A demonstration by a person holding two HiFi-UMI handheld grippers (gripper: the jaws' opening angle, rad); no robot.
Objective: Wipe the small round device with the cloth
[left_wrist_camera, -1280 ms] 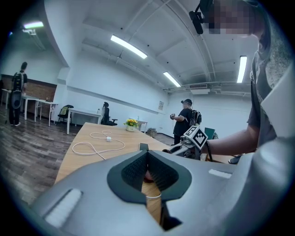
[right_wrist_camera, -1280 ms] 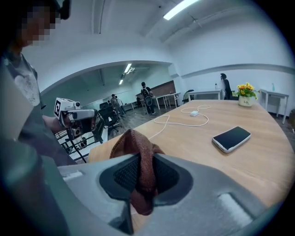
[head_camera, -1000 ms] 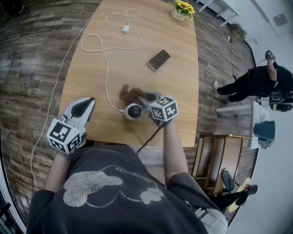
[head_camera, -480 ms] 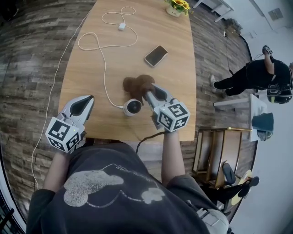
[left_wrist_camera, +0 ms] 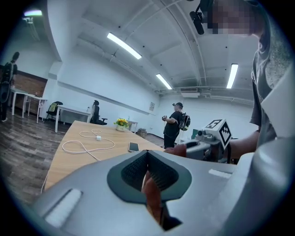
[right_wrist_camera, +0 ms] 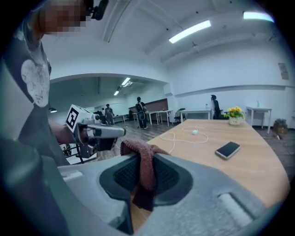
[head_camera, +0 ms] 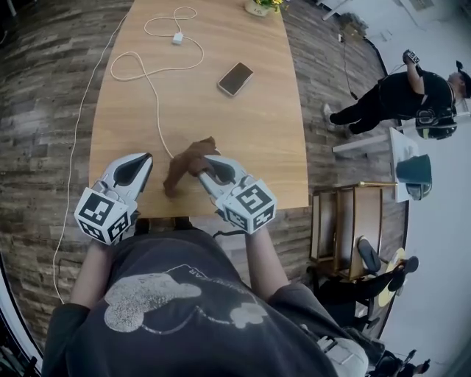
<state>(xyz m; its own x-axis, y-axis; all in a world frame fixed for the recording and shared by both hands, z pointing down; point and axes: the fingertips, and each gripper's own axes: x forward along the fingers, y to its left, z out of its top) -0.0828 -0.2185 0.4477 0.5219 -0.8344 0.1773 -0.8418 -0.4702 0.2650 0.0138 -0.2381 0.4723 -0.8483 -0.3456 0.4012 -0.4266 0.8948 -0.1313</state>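
Observation:
A brown cloth [head_camera: 184, 166] lies bunched on the wooden table [head_camera: 243, 125] near its front edge. My right gripper [head_camera: 204, 166] is shut on it, and in the right gripper view the cloth [right_wrist_camera: 145, 166] hangs pinched between the jaws of that gripper [right_wrist_camera: 146, 173]. The small round device is hidden; the white cable [head_camera: 147, 81] runs in under the cloth. My left gripper [head_camera: 140, 162] rests just left of the cloth, apart from it. Its jaws stand together with nothing held [left_wrist_camera: 147, 170]. It sees the cloth [left_wrist_camera: 177, 148] beside the right gripper [left_wrist_camera: 209, 140].
A phone [head_camera: 235, 79] lies face up further back on the table. The cable loops to a white plug [head_camera: 176, 38] at the far end, near a flower pot [head_camera: 259, 6]. A person [head_camera: 397, 96] stands off to the right, and a wooden rack [head_camera: 346, 228] is beside the table.
My right gripper has drawn the cloth leftward and toward the front edge, over the round device, which no longer shows. The left gripper has stayed put.

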